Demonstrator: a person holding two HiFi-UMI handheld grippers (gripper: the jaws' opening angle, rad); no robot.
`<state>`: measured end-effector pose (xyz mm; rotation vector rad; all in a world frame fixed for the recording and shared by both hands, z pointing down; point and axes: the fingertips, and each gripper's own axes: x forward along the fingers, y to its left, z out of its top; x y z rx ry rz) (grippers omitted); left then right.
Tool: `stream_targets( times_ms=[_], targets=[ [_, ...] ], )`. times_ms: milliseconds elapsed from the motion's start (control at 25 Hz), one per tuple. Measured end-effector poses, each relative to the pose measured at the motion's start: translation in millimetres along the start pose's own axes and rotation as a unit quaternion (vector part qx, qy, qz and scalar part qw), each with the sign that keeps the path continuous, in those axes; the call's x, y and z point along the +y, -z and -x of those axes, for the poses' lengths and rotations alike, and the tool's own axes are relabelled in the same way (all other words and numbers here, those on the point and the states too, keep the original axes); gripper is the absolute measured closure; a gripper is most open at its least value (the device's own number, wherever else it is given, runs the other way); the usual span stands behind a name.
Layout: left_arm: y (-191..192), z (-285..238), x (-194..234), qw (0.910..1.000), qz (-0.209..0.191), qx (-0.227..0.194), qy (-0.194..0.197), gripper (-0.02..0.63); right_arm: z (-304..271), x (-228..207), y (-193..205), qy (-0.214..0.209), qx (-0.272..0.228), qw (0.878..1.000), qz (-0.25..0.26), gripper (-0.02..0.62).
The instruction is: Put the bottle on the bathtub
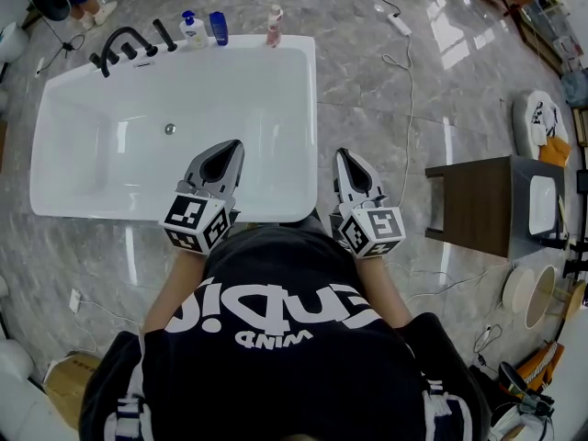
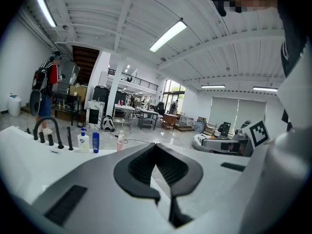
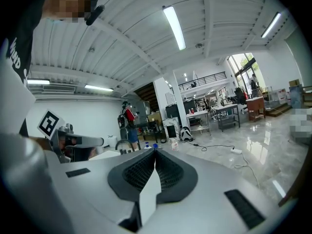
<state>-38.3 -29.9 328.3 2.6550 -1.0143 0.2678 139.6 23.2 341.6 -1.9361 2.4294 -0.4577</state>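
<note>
Sprawling across the person's black shirt (image 1: 276, 356), big white lettering sits upside down and cannot be read with certainty. The labels on the three bottles are too small to read. A white pump bottle (image 1: 192, 29), a blue bottle (image 1: 218, 27) and a pink bottle (image 1: 274, 26) stand on the far rim of the bathtub (image 1: 101, 154), beside the black tap (image 1: 124, 44). The left gripper (image 1: 234, 145) and right gripper (image 1: 340, 154) hover by the near rim, well apart from the bottles. Each has its jaws pressed together on nothing.

Black short-sleeved T-shirt (image 1: 276, 356), bold white lettering across it. Left gripper (image 1: 235, 145) and right gripper (image 1: 341, 153) are grey, with black ribbed jaws, each with a black-and-white marker cube (image 1: 196, 220).
</note>
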Motion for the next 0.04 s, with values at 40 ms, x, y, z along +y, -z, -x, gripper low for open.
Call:
stream_targets(
  times_ms=[40],
  targets=[
    [0.9,1.0,0.3,1.0,0.002,0.0,0.0,0.598,0.5,0.9,0.7,0.0,0.0,1.0,-0.001,0.571]
  ],
)
